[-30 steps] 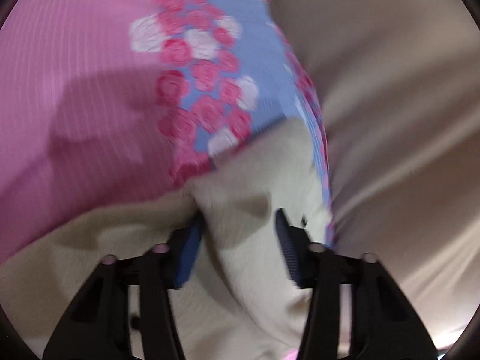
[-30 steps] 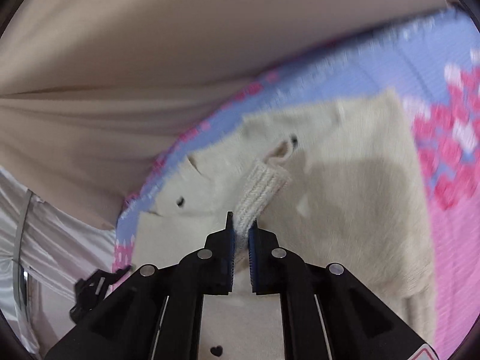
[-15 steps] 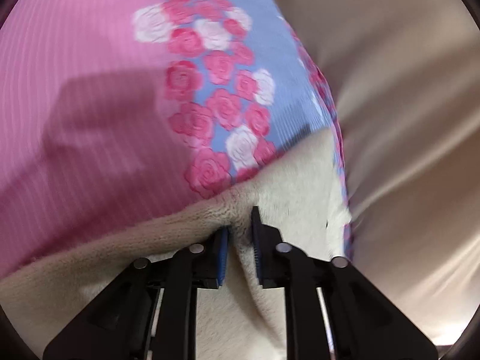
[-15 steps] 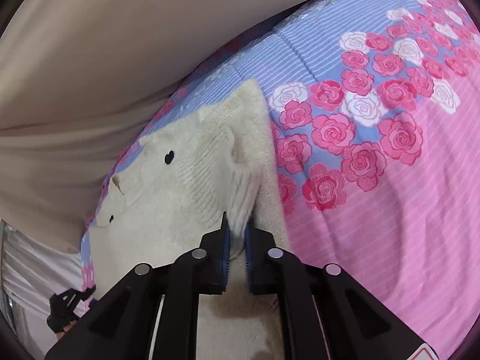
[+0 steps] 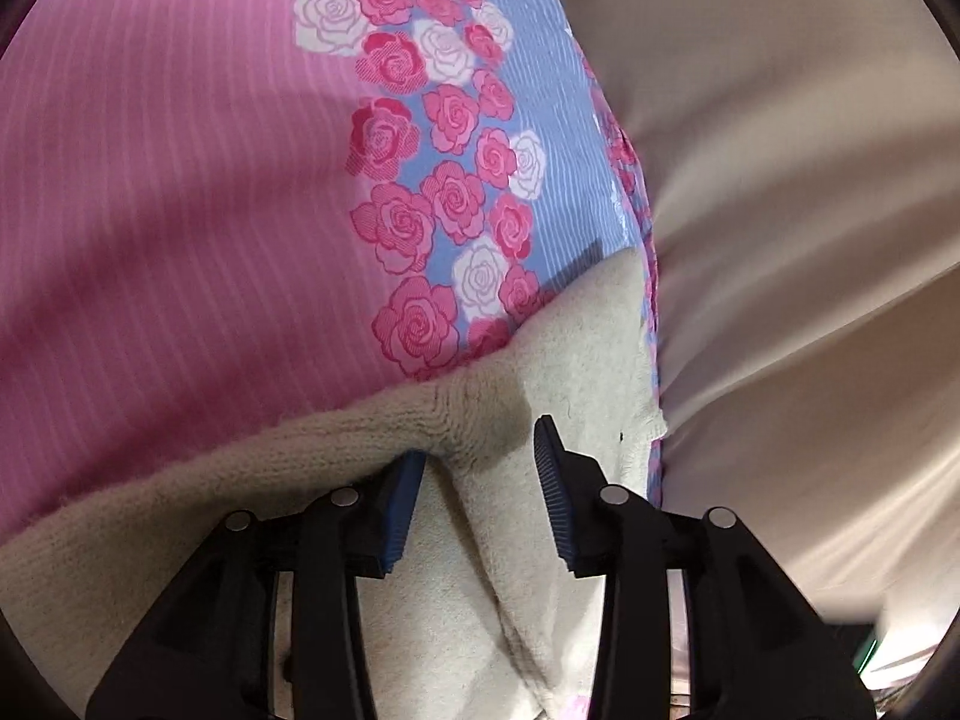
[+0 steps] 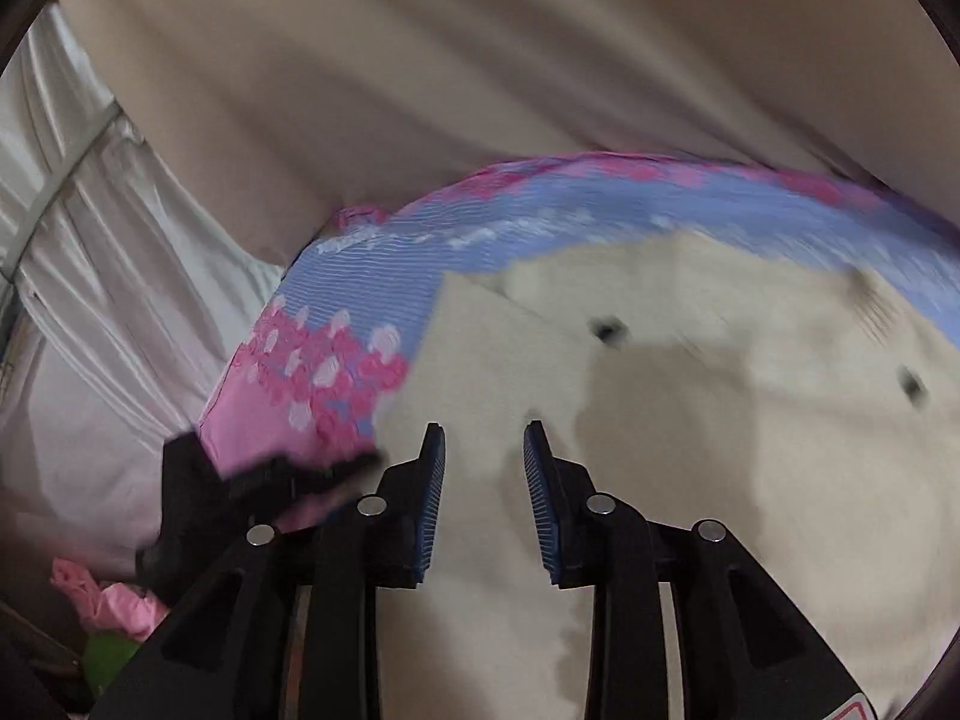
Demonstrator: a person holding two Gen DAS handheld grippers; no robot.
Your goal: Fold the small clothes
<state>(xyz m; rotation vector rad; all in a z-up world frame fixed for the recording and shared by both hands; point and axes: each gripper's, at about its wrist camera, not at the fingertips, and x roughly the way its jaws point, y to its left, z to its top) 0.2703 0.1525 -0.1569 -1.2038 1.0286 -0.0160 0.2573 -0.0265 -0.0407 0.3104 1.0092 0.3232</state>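
Left tongs (image 5: 480,468) gape wide, a raised ridge of the cream sweater (image 5: 558,360) sitting loose between the pads. Right tongs (image 6: 483,468) also released, hovering over the sweater (image 6: 720,450), which lies flat on the rose-print bedsheet (image 5: 180,180).

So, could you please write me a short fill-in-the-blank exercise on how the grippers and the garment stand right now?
1. The left gripper has its jaws ____.
2. The right gripper has its jaws ____.
3. The cream sweater lies on a bedsheet printed with ____.
4. The gripper pads are coloured ____.

Missing words: open; open; roses; blue.
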